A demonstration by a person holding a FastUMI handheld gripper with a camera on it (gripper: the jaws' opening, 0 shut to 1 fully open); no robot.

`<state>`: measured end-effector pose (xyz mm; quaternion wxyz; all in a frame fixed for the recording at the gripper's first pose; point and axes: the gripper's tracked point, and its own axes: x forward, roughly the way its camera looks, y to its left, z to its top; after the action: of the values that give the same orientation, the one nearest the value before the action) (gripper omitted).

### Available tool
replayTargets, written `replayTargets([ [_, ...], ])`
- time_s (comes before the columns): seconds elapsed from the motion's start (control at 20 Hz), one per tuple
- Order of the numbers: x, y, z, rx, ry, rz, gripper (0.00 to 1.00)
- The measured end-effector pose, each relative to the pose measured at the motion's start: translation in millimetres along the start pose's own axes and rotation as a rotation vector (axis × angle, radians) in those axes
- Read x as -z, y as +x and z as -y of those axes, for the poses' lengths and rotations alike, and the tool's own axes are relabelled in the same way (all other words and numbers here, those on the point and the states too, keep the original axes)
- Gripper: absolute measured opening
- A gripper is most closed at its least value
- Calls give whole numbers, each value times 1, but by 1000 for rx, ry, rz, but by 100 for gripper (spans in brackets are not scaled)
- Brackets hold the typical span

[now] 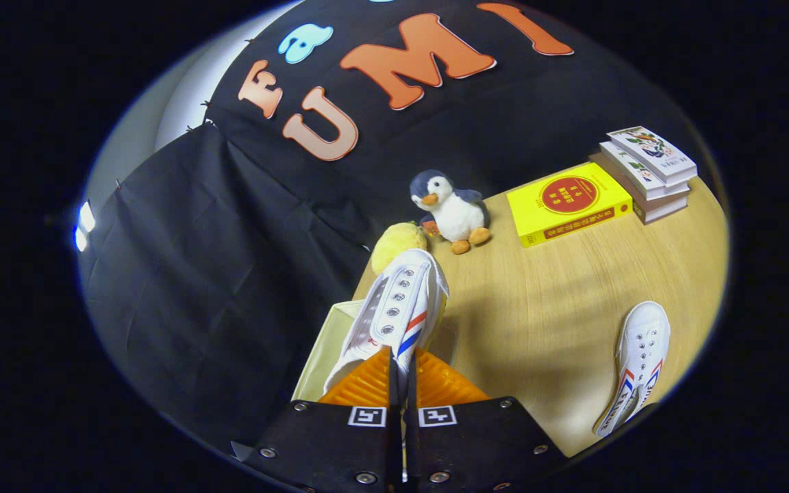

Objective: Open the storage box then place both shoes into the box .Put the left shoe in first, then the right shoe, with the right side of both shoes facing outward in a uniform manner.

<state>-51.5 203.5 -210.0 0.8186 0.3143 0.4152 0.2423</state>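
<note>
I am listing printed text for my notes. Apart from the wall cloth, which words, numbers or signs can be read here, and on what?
Nothing can be quoted; every text is too small or blurred.
yellow book: characters in a red round seal, blurred.
stack of books: cover print too small.
held shoe, pinched between the shut fingers: small red mark, unreadable.
second shoe: side mark blurred.

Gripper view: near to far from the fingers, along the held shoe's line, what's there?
Gripper shut on white shoe → storage box under it → yellow plush → penguin toy → black cloth wall.
</note>
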Motion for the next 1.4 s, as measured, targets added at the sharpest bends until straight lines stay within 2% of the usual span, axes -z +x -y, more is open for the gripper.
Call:
replayTargets([
  [0.15,4,15,-36,-38,-48,-17,3],
  [0.35,33,48,-69,-40,-86,-90,3],
  [0.7,86,97,-99,26,-114,-200,3],
  [0.85,78,115,-125,-28,-75,-165,2],
  [0.9,73,119,-126,-14,-90,-152,1],
  [1.25,70,104,-111,31,-158,-130,1],
  [1.35,67,93,-103,22,-133,-118,6],
  [1.4,63,86,-97,25,-123,-106,15],
])
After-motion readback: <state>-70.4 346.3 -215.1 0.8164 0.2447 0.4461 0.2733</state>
